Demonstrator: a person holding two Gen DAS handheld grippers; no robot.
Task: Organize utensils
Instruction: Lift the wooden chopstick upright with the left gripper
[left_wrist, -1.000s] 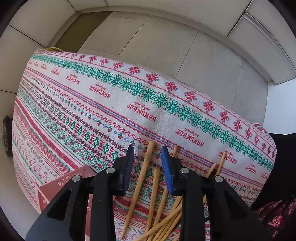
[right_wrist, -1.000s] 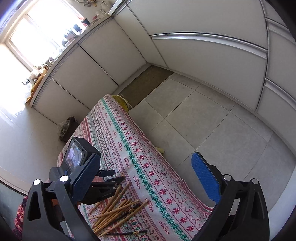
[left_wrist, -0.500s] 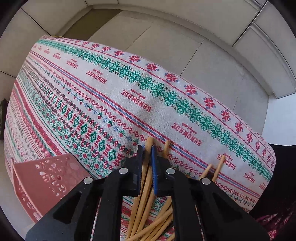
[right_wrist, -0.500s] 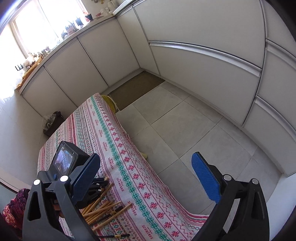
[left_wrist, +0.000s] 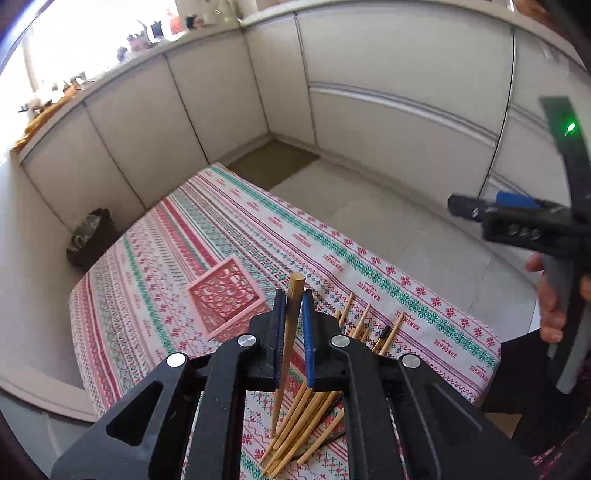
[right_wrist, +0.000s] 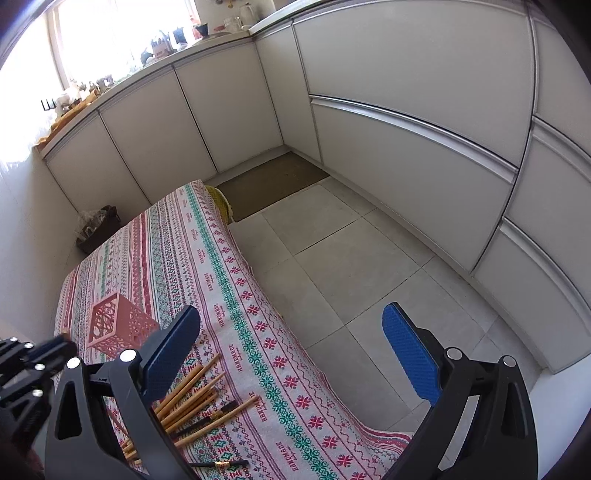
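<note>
Nearest, the left gripper (left_wrist: 293, 332) is pointing steeply downward above the table, its two blue pads closed on one wooden chopstick (left_wrist: 290, 332), which is sticking up past the fingertips with its blunt end uppermost and its thin end hanging over the pile. Below and just behind that gripper, a loose pile of wooden chopsticks (left_wrist: 306, 424) is lying fanned on the patterned tablecloth (left_wrist: 229, 229); roughly ten are showing, though overlap is making an exact count impossible, and at least two dark-tipped sticks are mixed in. One separate black chopstick (right_wrist: 218, 463) with a gold band is lying alone on the near side of the pile in the right wrist view. Beyond the pile, one pink lattice basket (left_wrist: 225, 295) is standing upright on the cloth, well apart from the sticks, nothing visible inside it. The right gripper (right_wrist: 291, 350) is hovering to the pile's floor side, over the table edge, tilted downward, its two blue pads spread wide with nothing between them; in the left wrist view a hand (left_wrist: 550, 295) is wrapping its handle. Beyond the table, one brown mat (right_wrist: 269, 181) is lying on the tiled floor against the white cabinets (right_wrist: 229, 103), and one dark bag (right_wrist: 98, 227) is sitting by the table's far corner.
</note>
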